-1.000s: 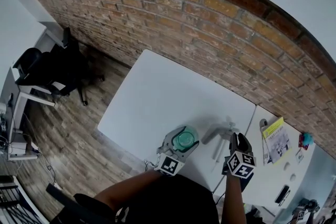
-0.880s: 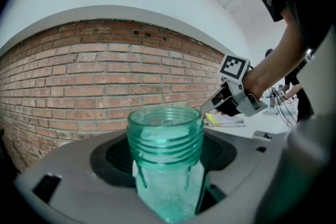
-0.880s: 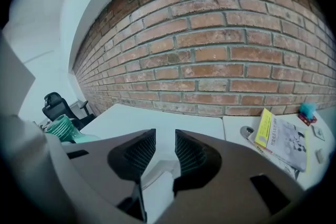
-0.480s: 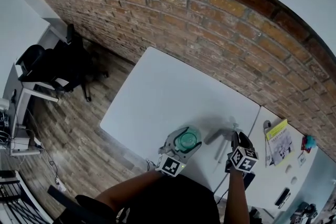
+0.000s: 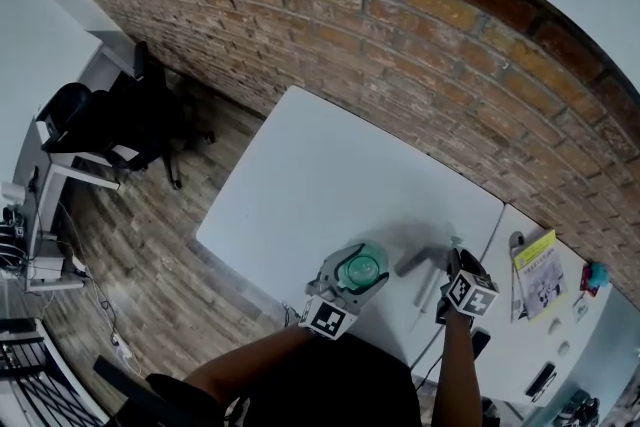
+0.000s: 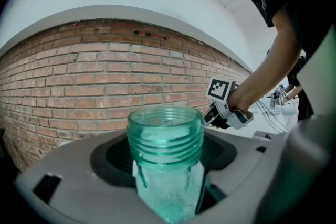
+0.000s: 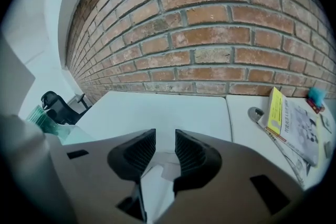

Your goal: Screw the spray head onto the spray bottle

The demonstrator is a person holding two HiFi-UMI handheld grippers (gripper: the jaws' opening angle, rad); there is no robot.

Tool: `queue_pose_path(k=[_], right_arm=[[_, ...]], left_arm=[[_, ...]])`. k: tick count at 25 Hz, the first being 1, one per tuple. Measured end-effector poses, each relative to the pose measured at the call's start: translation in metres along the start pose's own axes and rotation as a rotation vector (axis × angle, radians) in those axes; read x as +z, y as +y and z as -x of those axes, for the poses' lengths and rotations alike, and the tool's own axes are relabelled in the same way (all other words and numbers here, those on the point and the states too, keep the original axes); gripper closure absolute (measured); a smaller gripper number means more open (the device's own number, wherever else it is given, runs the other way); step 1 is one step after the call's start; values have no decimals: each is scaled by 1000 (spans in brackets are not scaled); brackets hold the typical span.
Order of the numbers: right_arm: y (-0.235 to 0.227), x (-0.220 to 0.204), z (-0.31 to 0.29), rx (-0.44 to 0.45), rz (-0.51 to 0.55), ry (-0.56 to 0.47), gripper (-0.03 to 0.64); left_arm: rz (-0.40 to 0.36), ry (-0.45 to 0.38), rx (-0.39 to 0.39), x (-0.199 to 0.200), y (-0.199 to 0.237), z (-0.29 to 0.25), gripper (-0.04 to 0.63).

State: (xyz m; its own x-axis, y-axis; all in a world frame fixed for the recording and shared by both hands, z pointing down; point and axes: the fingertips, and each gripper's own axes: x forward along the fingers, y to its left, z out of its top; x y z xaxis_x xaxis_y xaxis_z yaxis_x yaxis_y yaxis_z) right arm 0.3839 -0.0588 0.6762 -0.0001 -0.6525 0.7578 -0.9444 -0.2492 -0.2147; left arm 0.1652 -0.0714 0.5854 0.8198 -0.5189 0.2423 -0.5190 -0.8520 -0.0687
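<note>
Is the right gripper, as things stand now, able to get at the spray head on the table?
Probably yes. The right gripper hangs just over the spray head, which lies on the white table, with its jaws apart. Nothing lies in the way; the bottle is off to one side.

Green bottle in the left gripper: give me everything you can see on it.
The translucent teal-green plastic spray bottle stands upright, gripped just below its neck between the left gripper's grey jaws. Its wide neck is open, ringed with screw-thread ridges, nothing screwed on. The body is mostly hidden by the jaws; contents cannot be told. It sits above the white table's near edge.
</note>
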Motion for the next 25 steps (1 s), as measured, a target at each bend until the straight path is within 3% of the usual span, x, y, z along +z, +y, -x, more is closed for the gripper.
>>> queue_pose_path(k=[25], right_arm=[[-22, -27, -46, 42, -31, 218, 500]], left_arm=[[-3, 8, 15, 1, 1, 0, 272]])
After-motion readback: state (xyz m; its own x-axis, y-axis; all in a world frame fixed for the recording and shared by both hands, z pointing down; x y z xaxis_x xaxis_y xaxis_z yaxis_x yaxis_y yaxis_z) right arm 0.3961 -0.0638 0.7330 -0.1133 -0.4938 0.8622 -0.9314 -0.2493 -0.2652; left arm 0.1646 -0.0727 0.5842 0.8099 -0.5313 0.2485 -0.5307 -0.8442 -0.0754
